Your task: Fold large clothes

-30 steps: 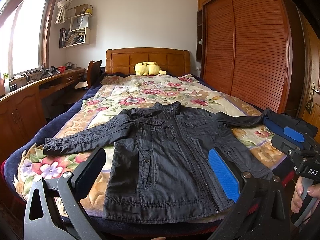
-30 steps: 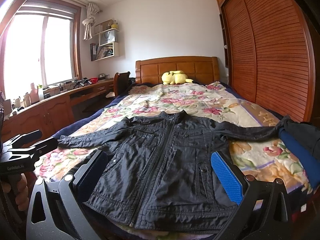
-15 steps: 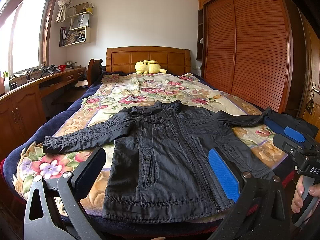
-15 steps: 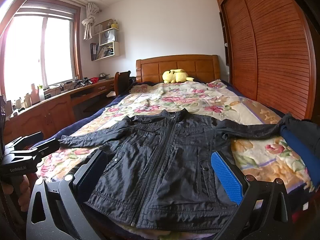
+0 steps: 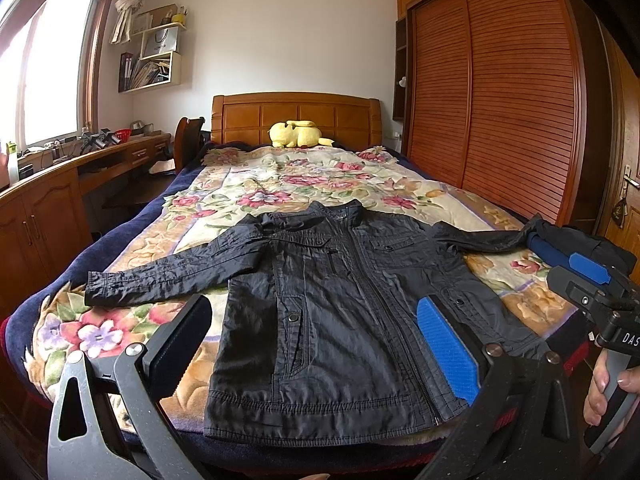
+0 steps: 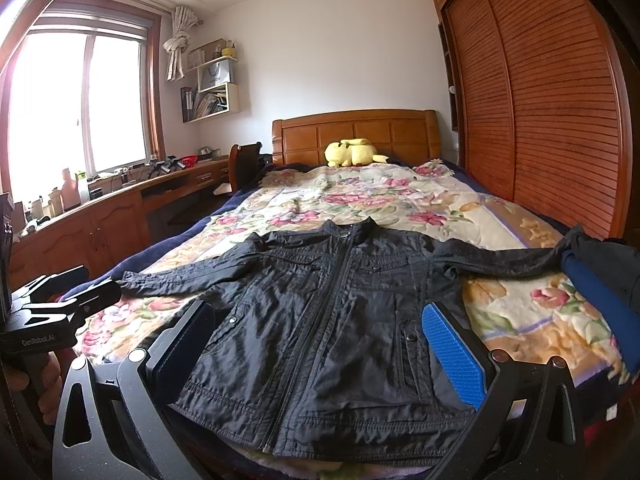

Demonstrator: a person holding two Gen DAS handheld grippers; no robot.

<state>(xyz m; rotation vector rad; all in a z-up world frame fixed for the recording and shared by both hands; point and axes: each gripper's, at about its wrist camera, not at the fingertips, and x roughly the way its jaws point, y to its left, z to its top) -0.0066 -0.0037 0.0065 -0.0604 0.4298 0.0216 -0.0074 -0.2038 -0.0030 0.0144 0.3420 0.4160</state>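
Black jacket (image 5: 332, 312) spread flat, front up, on the floral bed (image 5: 280, 184).
Left wrist view: left gripper (image 5: 316, 344) spread wide, empty, above the hem. Right wrist view: right gripper (image 6: 320, 344) equally spread, holding nothing, over the jacket's lower front.

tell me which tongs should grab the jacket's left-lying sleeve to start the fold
Left, probably. The sleeve ends just beyond the left tongs, which are open and empty. The right tongs are open too, but face the jacket body and its other side.
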